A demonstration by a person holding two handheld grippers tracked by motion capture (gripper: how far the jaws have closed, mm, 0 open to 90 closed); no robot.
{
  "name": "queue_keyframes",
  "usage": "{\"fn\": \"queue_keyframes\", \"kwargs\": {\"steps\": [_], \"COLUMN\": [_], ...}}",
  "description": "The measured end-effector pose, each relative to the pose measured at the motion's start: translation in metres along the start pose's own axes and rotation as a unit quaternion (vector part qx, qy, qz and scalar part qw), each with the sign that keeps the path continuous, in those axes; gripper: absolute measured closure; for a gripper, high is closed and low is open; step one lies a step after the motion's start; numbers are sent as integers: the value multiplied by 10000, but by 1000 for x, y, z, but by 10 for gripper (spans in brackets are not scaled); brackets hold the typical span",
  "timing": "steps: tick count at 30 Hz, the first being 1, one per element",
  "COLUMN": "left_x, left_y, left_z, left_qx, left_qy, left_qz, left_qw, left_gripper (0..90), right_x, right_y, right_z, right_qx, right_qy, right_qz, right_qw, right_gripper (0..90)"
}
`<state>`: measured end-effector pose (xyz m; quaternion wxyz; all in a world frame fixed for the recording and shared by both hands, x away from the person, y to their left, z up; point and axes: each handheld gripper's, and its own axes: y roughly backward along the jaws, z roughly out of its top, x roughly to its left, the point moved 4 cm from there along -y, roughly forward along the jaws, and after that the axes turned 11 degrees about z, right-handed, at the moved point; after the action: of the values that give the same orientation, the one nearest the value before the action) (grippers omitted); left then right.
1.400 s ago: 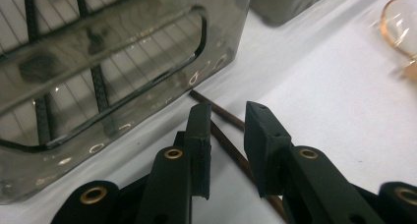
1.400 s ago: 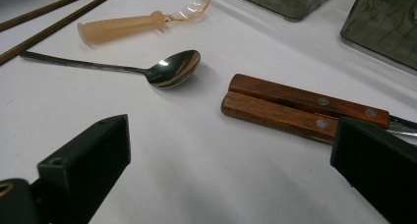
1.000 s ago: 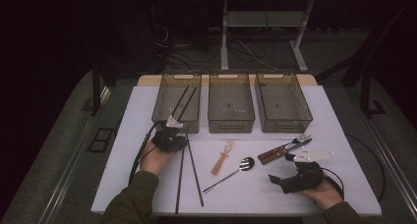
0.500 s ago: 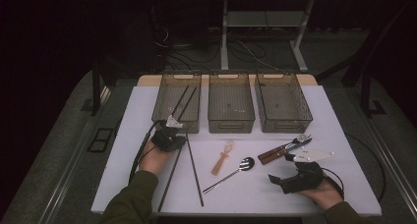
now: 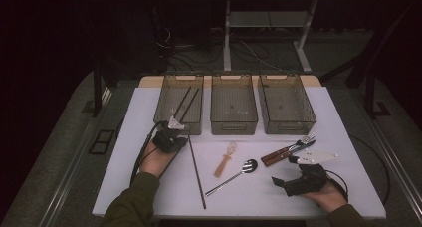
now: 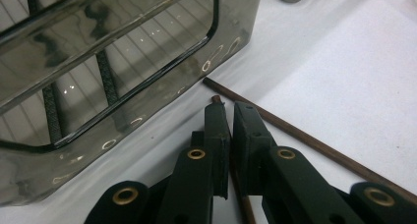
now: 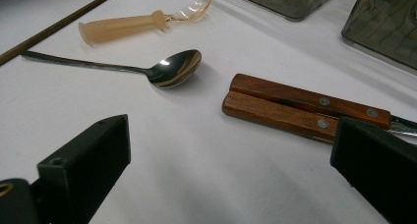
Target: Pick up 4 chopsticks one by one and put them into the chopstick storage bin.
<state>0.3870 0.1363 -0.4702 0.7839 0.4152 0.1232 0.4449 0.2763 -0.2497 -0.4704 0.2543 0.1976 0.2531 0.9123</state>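
My left gripper [image 5: 179,134] [image 6: 230,111] rests on the white table just in front of the left bin [image 5: 171,123] [image 6: 147,101]. Its jaws have just been closing and now pinch a thin brown chopstick [image 6: 242,202], whose tip pokes out between them. A second brown chopstick [image 5: 196,172] [image 6: 305,138] [image 7: 59,25] lies loose on the table beside it. At the near right my right gripper [image 5: 281,173] [image 7: 231,135] stands open with nothing between its jaws.
Three smoky plastic bins sit in a row at the back: left, middle [image 5: 234,123] and right [image 5: 287,125]. Two dark chopsticks [image 5: 185,103] lie in the left one. Between the hands lie a metal spoon [image 5: 239,171] [image 7: 172,69], a peach plastic spoon [image 5: 225,160] [image 7: 133,22] and a wood-handled knife and fork [image 5: 286,151] [image 7: 295,108].
The near end of one chopstick swung left toward the left forearm, and it no longer lies beside the other one. Both hands have stayed where they were.
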Motion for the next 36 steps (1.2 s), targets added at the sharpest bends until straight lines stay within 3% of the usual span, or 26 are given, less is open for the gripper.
{"fn": "queue_keyframes", "kwargs": {"steps": [6,8,13,17,22,28,36], "left_x": [1,2,5,6,2,-3,-3], "left_y": [1,4,23,39,55,68,74], "left_z": [-1,-2,-12,-24,-39,-57,-75], "left_qx": [0,-33,-173,-265,-297,-217,-59], "left_qy": [77,85,204,429,489,445,545], "left_qz": [-42,-53,-194,-287,-303,-173,-214], "left_qw": [10000,9999,9995,9983,9979,9986,9983], "left_gripper": [839,793,676,642,640,672,732], "right_x": [0,0,0,0,0,0,1], "right_y": [0,0,1,1,1,1,0], "right_z": [0,0,0,0,0,0,0], "right_qx": [-1,-3,-6,-4,-6,-4,11], "right_qy": [1,-5,-3,10,16,6,14], "right_qz": [4,6,9,13,12,2,-8], "right_qw": [10000,10000,10000,10000,10000,10000,10000], "right_gripper": [14,14,14,14,14,14,14]}}
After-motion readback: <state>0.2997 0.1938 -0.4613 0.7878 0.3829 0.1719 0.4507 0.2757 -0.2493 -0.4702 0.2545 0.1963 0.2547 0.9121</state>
